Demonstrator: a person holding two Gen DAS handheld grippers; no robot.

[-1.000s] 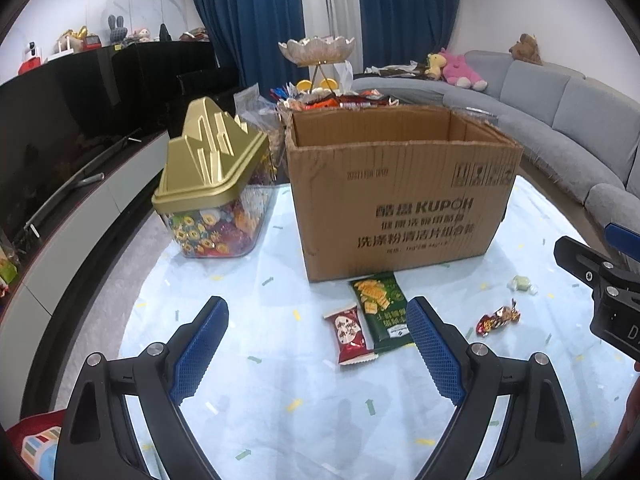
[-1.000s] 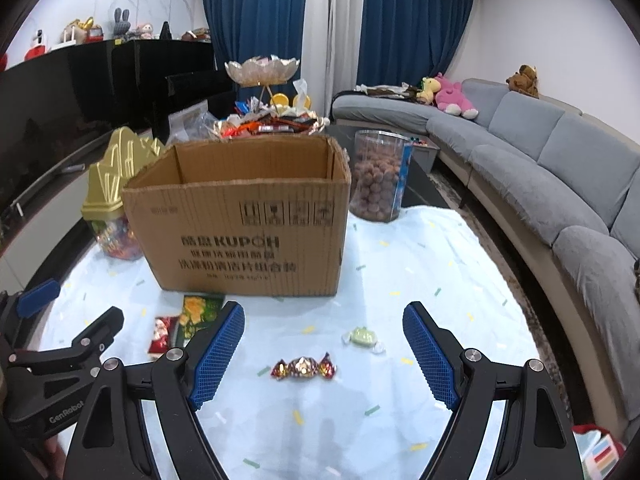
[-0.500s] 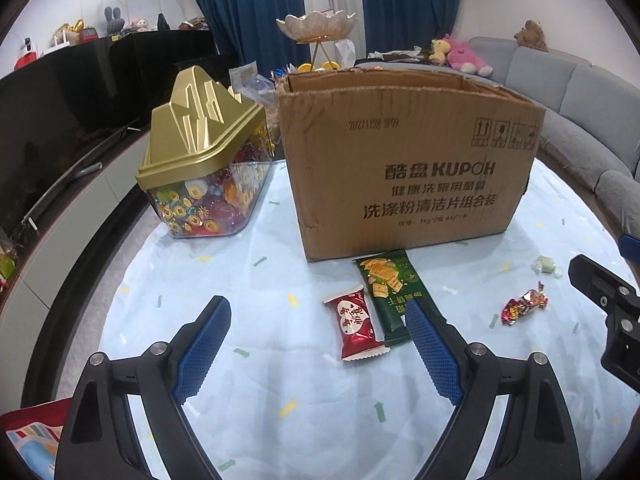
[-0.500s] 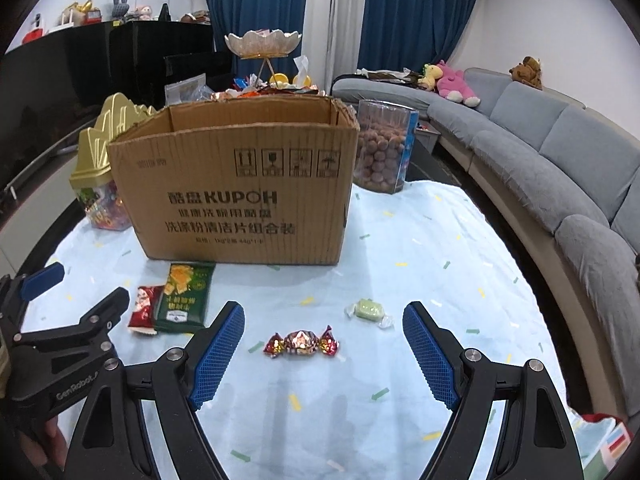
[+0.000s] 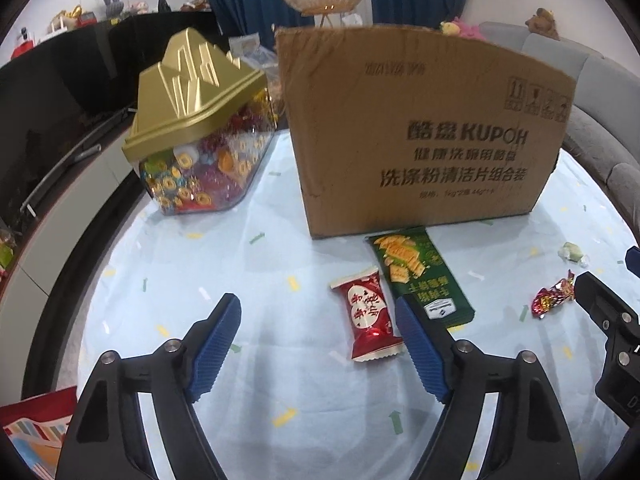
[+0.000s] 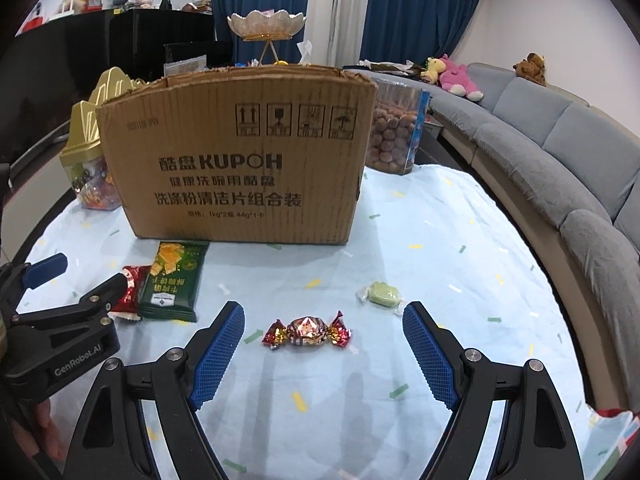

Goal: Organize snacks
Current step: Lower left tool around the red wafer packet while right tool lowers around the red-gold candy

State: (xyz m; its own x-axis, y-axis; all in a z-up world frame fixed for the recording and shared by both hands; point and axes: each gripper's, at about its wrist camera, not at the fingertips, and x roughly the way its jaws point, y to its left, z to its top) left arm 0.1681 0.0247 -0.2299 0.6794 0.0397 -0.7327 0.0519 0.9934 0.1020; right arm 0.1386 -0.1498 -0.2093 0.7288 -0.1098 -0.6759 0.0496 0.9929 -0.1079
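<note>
An open cardboard box [image 5: 420,132] [image 6: 244,160] stands on the pale blue tablecloth. In front of it lie a red snack packet [image 5: 368,316] [image 6: 134,286], a green cracker packet [image 5: 420,276] [image 6: 176,280], a red-gold wrapped candy [image 6: 307,333] [image 5: 554,298] and a green wrapped candy [image 6: 380,294] [image 5: 574,251]. My left gripper [image 5: 318,348] is open and empty, with the red packet just inside its right finger. My right gripper [image 6: 323,354] is open and empty, with the red-gold candy between its fingers.
A clear candy jar with a gold lid [image 5: 200,128] stands left of the box. A tub of brown snack balls [image 6: 394,128] stands behind the box at the right. A grey sofa [image 6: 560,152] curves along the right. A black cabinet [image 5: 52,112] runs along the left.
Both grippers have moved lower and forward toward the snacks. The box and packets look larger. Both stay open.
</note>
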